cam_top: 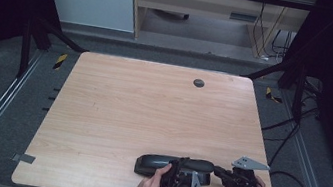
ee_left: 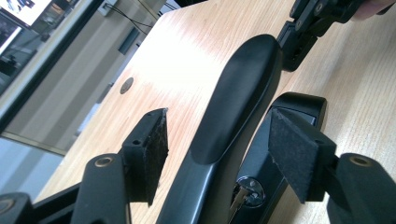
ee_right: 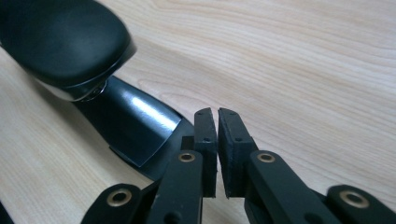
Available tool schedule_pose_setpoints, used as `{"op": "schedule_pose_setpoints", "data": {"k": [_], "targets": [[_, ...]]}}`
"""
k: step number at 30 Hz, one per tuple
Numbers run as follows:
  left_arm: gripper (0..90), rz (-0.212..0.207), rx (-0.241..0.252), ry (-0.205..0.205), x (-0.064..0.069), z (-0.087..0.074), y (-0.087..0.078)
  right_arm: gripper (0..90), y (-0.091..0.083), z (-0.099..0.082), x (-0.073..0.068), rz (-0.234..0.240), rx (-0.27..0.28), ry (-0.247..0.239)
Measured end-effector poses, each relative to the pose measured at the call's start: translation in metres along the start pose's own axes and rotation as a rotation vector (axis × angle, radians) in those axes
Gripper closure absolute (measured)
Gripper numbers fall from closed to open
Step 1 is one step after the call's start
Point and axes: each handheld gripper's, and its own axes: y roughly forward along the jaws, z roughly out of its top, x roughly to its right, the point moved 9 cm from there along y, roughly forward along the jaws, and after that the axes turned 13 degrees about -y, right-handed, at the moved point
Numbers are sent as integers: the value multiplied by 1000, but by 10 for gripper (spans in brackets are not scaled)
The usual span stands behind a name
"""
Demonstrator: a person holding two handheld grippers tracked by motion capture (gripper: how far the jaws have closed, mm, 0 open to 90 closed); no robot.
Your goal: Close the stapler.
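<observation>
Left gripper (ee_left: 217,149) stands open, pads clear on either side of the black stapler (ee_left: 233,121), nothing clamped; right gripper (ee_right: 217,140) is pinched nearly shut on nothing beside the stapler's end. Looks like a release: the long glossy stapler, arm raised, lies low centre-right on the table (cam_top: 152,106), any next step still ahead.

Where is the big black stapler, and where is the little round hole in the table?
stapler (ee_left: 243,93), left gripper view, on its rounded top arm.
round hole (cam_top: 199,83), high view, on the dark cap at the table's far side.
</observation>
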Motion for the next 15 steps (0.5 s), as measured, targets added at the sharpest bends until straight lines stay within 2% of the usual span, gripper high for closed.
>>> {"op": "schedule_pose_setpoints", "data": {"k": [10, 15], "targets": [[336, -21, 0, -108, -32, 1, -11, 862, -5, 1, 9, -36, 15, 15], [326, -26, -8, -168, -50, -5, -15, 878, -7, 3, 11, -47, 27, 17]]}}
